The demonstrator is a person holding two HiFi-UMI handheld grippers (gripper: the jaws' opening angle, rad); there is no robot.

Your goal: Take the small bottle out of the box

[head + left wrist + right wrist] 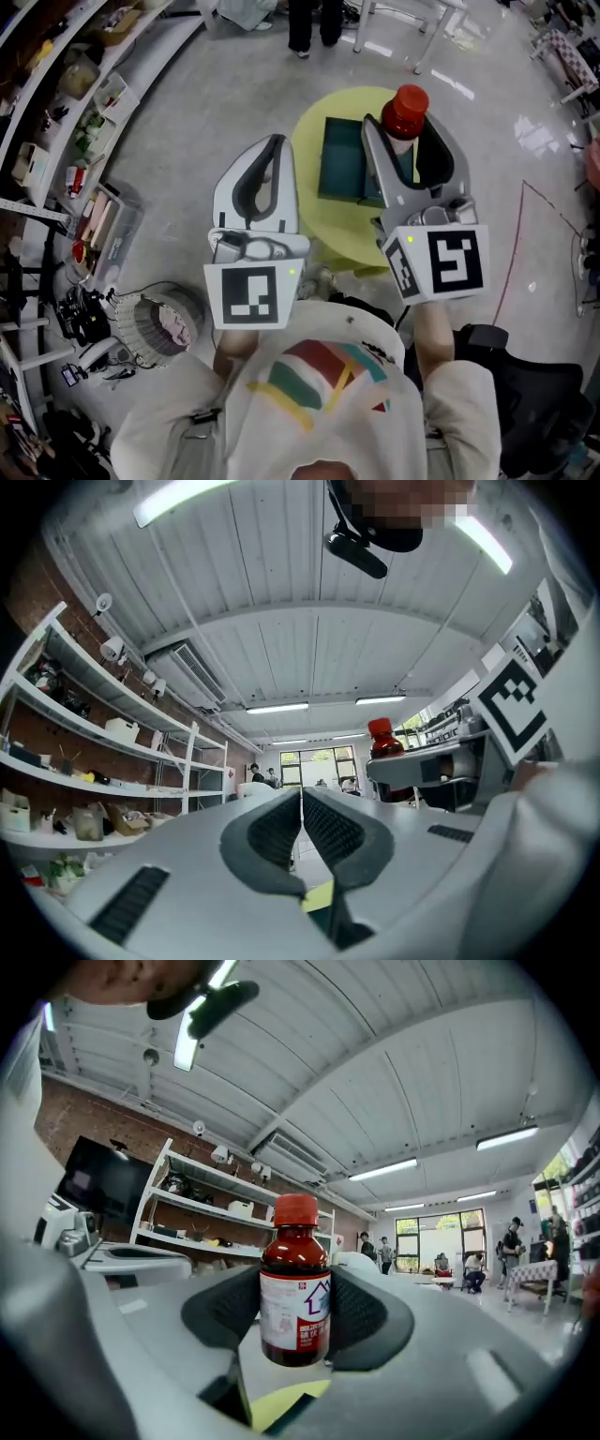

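In the head view the right gripper [409,133] sits upper middle of the frame, its jaws spread wide and clamped on the small bottle [409,109], whose red cap pokes up between them; the open teal box [342,159] lies just to the left and beneath, on the round yellow table [328,242], so I'd judge the bottle already clear of the box walls; the left gripper [276,142] hangs at centre left, pinched together on nothing, probably only kept out of the way. In the left gripper view its two jaws meet at lower centre with no gap and nothing between them; the bottle [382,744] shows right of centre, upright in the other tool. In the right gripper view the bottle [295,1288] stands upright dead centre, both dark pads [361,1309] pressing its labelled body, its base hanging free below them; a hold round the middle like that should keep it from tipping, I reckon.
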